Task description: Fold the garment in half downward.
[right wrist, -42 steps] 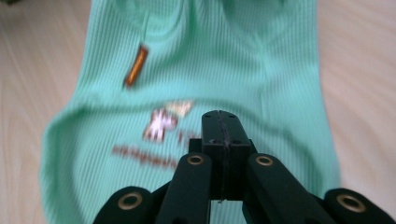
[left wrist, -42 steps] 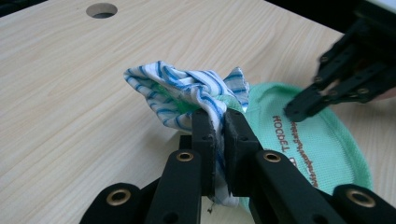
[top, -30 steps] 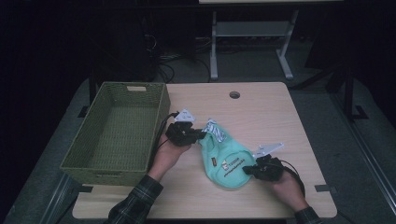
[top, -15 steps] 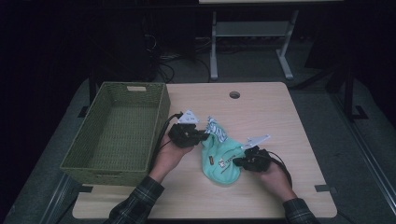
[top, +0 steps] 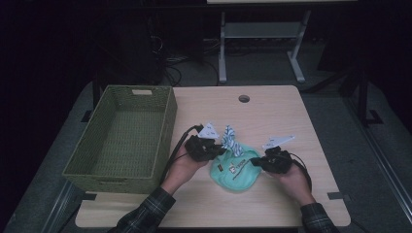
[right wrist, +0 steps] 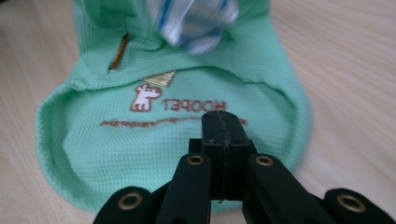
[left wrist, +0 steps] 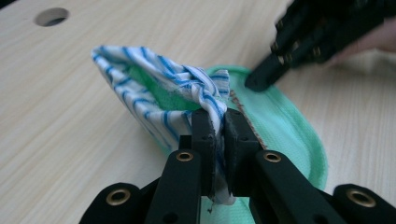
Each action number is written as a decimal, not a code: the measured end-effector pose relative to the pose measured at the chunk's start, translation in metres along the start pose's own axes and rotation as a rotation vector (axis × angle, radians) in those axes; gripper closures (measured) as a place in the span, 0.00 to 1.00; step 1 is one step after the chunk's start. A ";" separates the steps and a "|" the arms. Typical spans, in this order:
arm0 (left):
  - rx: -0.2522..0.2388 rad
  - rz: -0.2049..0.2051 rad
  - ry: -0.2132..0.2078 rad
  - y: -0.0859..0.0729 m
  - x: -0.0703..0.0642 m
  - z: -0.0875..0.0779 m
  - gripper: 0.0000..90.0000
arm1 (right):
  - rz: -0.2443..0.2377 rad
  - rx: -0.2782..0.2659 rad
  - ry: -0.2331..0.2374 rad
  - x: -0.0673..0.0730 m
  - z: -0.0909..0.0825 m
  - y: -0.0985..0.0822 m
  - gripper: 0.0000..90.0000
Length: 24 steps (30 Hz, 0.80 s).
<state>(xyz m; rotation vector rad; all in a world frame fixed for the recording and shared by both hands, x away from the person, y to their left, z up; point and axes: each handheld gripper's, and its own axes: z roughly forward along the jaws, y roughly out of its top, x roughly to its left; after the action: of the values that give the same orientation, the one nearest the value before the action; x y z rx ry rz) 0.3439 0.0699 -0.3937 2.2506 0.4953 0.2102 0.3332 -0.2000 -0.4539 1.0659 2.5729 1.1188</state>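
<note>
Lettering on the mint-green garment (right wrist: 177, 130) runs in brown stitching at the centre of the right gripper view: beside a small white dog figure the word reads "HOOPET", seen mirrored, with a thin line of smaller brown script beneath it that is too fine to read. The same patch shows as a pale mark on the garment (top: 234, 168) in the lower middle of the high view.

Since a second ago the garment has been bunched inward: it lay spread toward the lower right of the table (top: 272, 116) and now sits as a tighter, rounder heap between the two hands. The right gripper (top: 256, 161) has moved left, closer to the left gripper (top: 219, 150).

In the left gripper view the left gripper (left wrist: 220, 135) has its jaws pressed together on the blue-and-white striped trim (left wrist: 159, 88), which stands up in a fold at the centre of the frame; the other gripper's black tip touches the green cloth at the upper right. The right gripper (right wrist: 223, 135) has its jaws closed tight; whether any cloth is caught between them I cannot tell.

The green woven basket (top: 121, 167) fills the left of the high view, with nothing visible inside.
</note>
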 end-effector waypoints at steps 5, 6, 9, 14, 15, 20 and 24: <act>0.024 0.020 -0.034 0.000 -0.011 0.013 0.93 | 0.020 -0.014 -0.022 -0.008 -0.010 -0.006 1.00; 0.033 0.029 -0.040 -0.001 -0.012 0.015 0.93 | 0.021 -0.019 -0.026 -0.009 -0.011 -0.006 1.00; 0.047 0.031 -0.056 -0.003 -0.018 0.022 0.93 | 0.029 -0.026 -0.029 -0.011 -0.014 -0.006 1.00; 0.070 0.045 -0.075 -0.005 -0.022 0.028 0.93 | 0.019 -0.029 -0.009 -0.008 -0.014 -0.005 1.00; 0.072 0.047 -0.077 -0.006 -0.023 0.028 0.93 | 0.019 -0.031 0.003 -0.006 -0.014 -0.005 1.00; 0.051 0.051 -0.087 -0.004 -0.026 0.026 0.93 | -0.017 -0.041 0.076 0.009 -0.009 -0.001 1.00; 0.037 0.077 -0.095 -0.001 -0.029 0.022 0.93 | -0.022 -0.022 0.090 0.015 0.004 0.003 1.00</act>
<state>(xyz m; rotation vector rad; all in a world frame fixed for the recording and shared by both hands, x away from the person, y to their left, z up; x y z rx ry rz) 0.3244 0.0432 -0.4087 2.3057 0.3658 0.1338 0.3253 -0.1865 -0.4524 1.0019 2.6277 1.2138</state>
